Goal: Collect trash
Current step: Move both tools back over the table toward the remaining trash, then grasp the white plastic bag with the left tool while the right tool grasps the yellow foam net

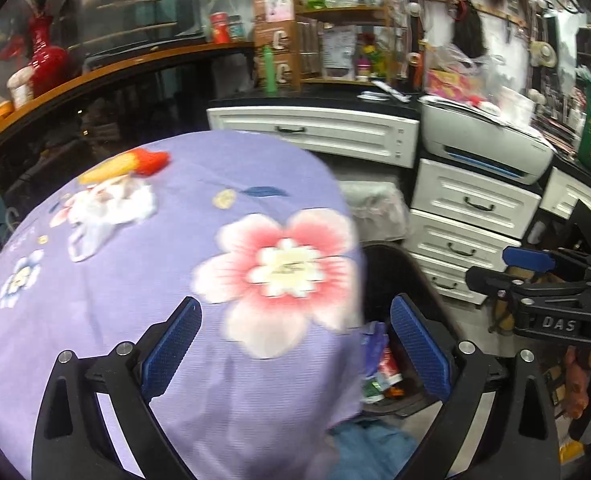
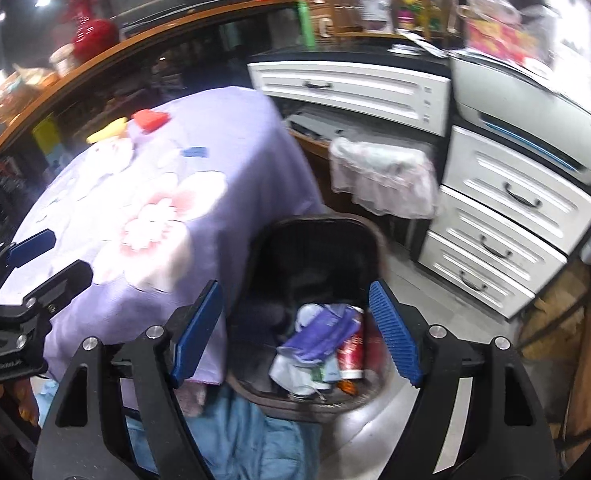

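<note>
Left gripper (image 1: 295, 352) jaws apart, empty, over the tablecloth (image 1: 167, 280). Right gripper (image 2: 295, 332) apart, empty (above the bin (image 2: 315, 248)); wrappers (image 1: 111, 208) at 10 o'clock.

left tool (image 1: 295, 354): black frame, blue ribbed pads, silver screws
right tool (image 2: 295, 334): same build, "DAS" marking
</note>
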A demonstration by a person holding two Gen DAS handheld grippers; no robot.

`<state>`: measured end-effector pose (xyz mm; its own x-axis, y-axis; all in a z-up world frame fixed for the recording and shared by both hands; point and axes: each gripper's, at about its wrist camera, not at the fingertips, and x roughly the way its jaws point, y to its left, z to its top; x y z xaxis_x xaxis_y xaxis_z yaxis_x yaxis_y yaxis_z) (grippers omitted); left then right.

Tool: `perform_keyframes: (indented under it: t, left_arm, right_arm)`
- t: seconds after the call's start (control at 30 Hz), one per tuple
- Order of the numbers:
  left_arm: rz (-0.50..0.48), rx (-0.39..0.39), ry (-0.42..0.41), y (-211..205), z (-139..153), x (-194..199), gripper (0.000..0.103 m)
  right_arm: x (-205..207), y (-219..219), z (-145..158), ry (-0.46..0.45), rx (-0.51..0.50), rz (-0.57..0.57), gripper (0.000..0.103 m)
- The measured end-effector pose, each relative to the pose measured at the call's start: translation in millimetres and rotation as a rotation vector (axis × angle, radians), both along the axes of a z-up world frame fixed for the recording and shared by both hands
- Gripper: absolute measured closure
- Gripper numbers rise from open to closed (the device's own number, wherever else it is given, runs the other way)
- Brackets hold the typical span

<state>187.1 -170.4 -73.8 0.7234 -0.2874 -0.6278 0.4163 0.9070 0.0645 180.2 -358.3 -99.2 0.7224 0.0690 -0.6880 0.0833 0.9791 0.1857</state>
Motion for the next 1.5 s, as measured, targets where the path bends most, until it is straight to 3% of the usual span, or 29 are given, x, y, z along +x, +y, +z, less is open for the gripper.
perform_keyframes:
  t: [0.47, 0.7, 0.83, 1.0, 1.3, 1.47, 1.5]
  left_arm:
    - [0.186, -0.011, 0.017, 114, 19, 57, 0.009]
    - [0.253, -0.094, 0.084, 165, 20, 91, 0.009]
    - [0.276, -0.129, 0.093, 189, 21, 97, 0.009]
    - [0.286, -0.105, 0.090, 206, 21, 108, 0.010]
    - [0.261, -0.091, 0.106, 221, 12, 126, 0.009]
    - [0.245, -0.093, 0.129, 221, 2, 135, 0.009]
    - [0.241, -0.098, 0.134, 220, 0, 137, 0.009]
  right_arm:
    - [75, 99, 35, -0.047, 0.042, 0.256, 0.027]
    - [131, 168, 65, -0.089, -0.005, 0.427, 0.023]
    - [175, 216, 81, -0.104, -0.078, 0.509, 0.023]
    - [227, 267, 84, -0.102, -0.159, 0.551, 0.023]
    - [303, 330, 65, -0.111, -0.375, 0.573, 0.024]
    - [328, 341, 47, -0.095, -0.476, 0.568, 0.041]
    - [331, 340, 45, -0.096, -0.487, 0.563, 0.051]
